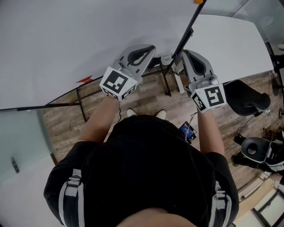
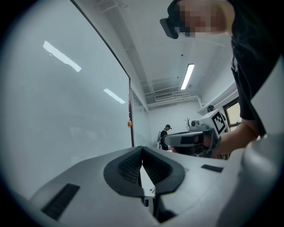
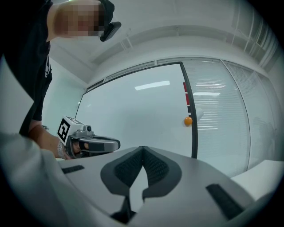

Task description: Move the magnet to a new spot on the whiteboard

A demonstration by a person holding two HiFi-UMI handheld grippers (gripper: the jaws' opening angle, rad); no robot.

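Note:
A small orange magnet [image 3: 188,120] sticks by the dark right frame of the whiteboard [image 3: 137,115]. It also shows far off in the left gripper view as the magnet [image 2: 129,123], and at the head view's top edge as the magnet [image 1: 198,1]. My left gripper [image 1: 148,49] and right gripper [image 1: 188,55] are held level side by side in front of the whiteboard [image 1: 66,40], well short of the magnet. Each gripper's view, left gripper [image 2: 142,150] and right gripper [image 3: 142,150], shows the pads together with nothing between them.
The board's stand legs [image 1: 167,84] rest on the wood floor beneath the grippers. A black chair [image 1: 246,97] sits at the right, with gear on the floor beyond it. A person [image 2: 165,133] stands far down the room. Glass panels [image 3: 230,115] run right of the board.

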